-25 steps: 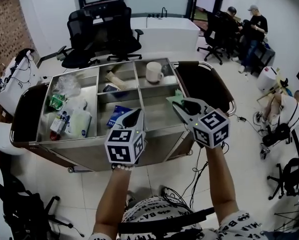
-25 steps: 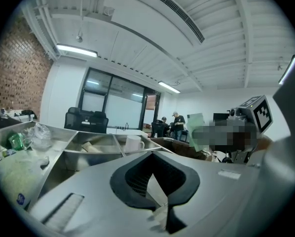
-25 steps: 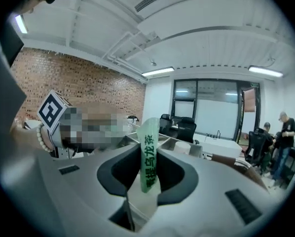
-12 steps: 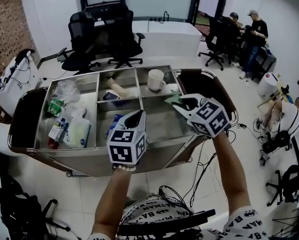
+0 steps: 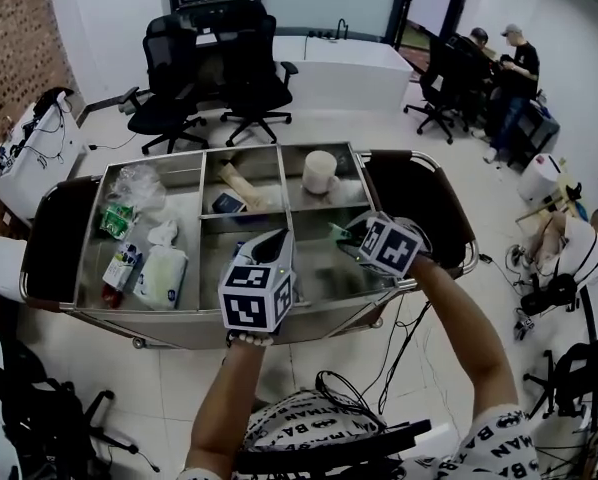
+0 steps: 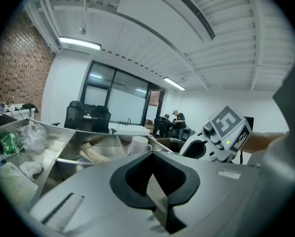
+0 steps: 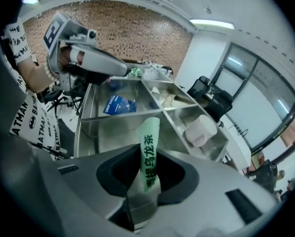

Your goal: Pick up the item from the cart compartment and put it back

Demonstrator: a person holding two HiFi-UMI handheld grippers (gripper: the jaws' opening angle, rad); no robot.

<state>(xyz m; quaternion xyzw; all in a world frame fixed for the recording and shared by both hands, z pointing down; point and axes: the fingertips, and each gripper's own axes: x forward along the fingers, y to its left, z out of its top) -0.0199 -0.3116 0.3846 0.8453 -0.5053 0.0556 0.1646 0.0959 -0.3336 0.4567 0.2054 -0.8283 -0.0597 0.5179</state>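
My right gripper (image 5: pixel 345 233) is shut on a slim pale green sachet (image 7: pixel 148 154) with dark green print, which sticks up from between the jaws. In the head view the green sachet (image 5: pixel 336 230) hangs low over the front right compartment (image 5: pixel 319 268) of the steel cart (image 5: pixel 442 268). My left gripper (image 5: pixel 271 244) hovers over the front middle compartment, with its jaws shut and nothing between them. In the right gripper view a blue packet (image 7: pixel 119 104) lies in that middle compartment. In the left gripper view, the left gripper (image 6: pixel 155 189) points toward the cart's far end.
A white mug (image 5: pixel 320 171) stands in the back right compartment. A beige wrapped item (image 5: pixel 239 180) lies in the back middle one. The long left compartment (image 5: pixel 91 258) holds several packets and a clear bag. Office chairs (image 5: pixel 219 68) stand behind the cart, people sit at the back right, and cables lie on the floor.
My right gripper has moved left and down with the green sachet, from over the cart's right edge to low over the front right compartment. The left gripper has barely moved.
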